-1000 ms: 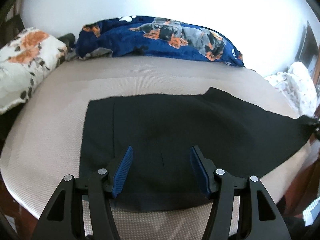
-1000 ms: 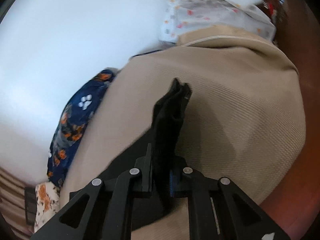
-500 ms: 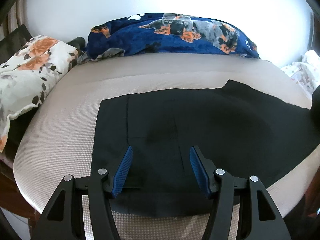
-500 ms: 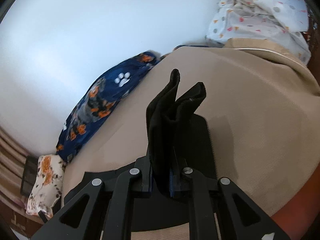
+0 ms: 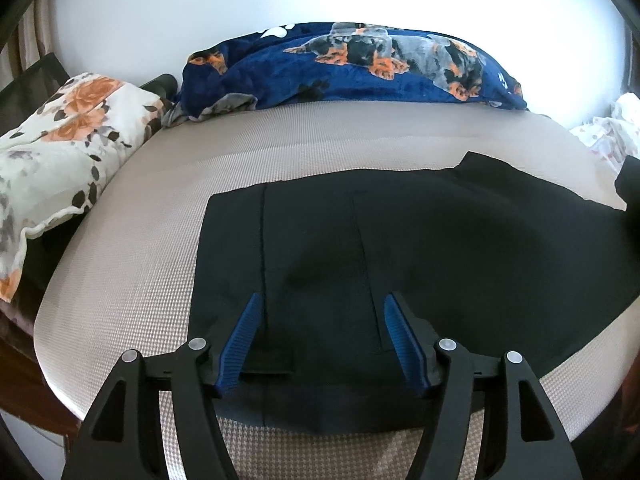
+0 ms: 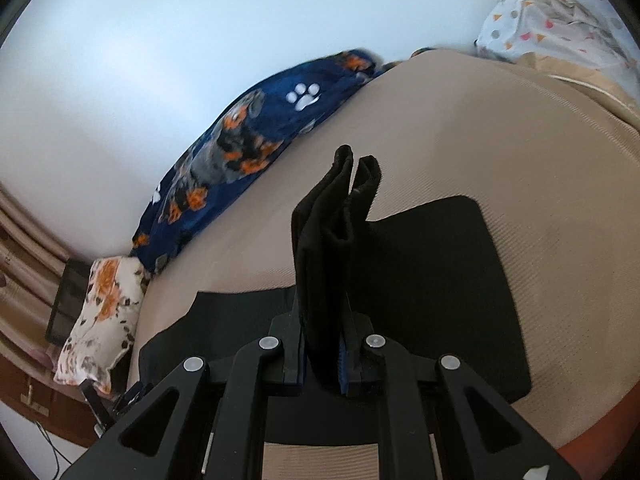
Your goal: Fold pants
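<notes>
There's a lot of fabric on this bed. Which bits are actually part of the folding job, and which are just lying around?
Part of the job:
- black pants, spread on the bed
- right gripper, clamping the pant-leg end
- left gripper, open above the waist end

Just lying about:
- blue dog-print blanket
- floral pillow
- white spotted cloth

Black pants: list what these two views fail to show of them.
- Left wrist view: the black pants run past the right edge; the leg ends are cut off.
- Right wrist view: the right gripper covers the pinched cloth; which part is clamped is unclear.
- Left gripper: whether it touches the cloth is unclear.
</notes>
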{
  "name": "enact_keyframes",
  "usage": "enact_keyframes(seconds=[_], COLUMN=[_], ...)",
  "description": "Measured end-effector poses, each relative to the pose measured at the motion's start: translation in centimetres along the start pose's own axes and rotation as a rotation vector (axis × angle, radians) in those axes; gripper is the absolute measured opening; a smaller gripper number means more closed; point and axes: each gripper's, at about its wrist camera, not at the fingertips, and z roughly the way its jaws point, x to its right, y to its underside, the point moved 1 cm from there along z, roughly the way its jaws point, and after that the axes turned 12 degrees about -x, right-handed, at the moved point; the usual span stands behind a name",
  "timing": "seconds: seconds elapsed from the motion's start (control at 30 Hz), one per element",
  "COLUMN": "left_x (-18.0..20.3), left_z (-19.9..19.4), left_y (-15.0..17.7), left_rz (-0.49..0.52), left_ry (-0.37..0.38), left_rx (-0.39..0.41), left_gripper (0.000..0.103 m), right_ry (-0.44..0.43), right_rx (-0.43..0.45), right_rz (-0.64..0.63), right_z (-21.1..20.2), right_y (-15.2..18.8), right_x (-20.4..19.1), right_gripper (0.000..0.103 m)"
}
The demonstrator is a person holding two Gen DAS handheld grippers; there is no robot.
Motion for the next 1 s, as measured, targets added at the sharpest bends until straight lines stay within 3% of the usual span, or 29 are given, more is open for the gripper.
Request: enact_keyframes(seconds=[1.0], left_x=[0.1], left_z=[0.0], left_y=[0.1], left_rz=[0.001], left_ry=[0.000], left_rx=[-0.009], left_gripper=[0.072], right_ry=[0.011], right_rx=[-0.121], right_rz=[-0.077], right_z=[5.0], right_y=[2.9], right_x=[-1.9], right_gripper=[0.013])
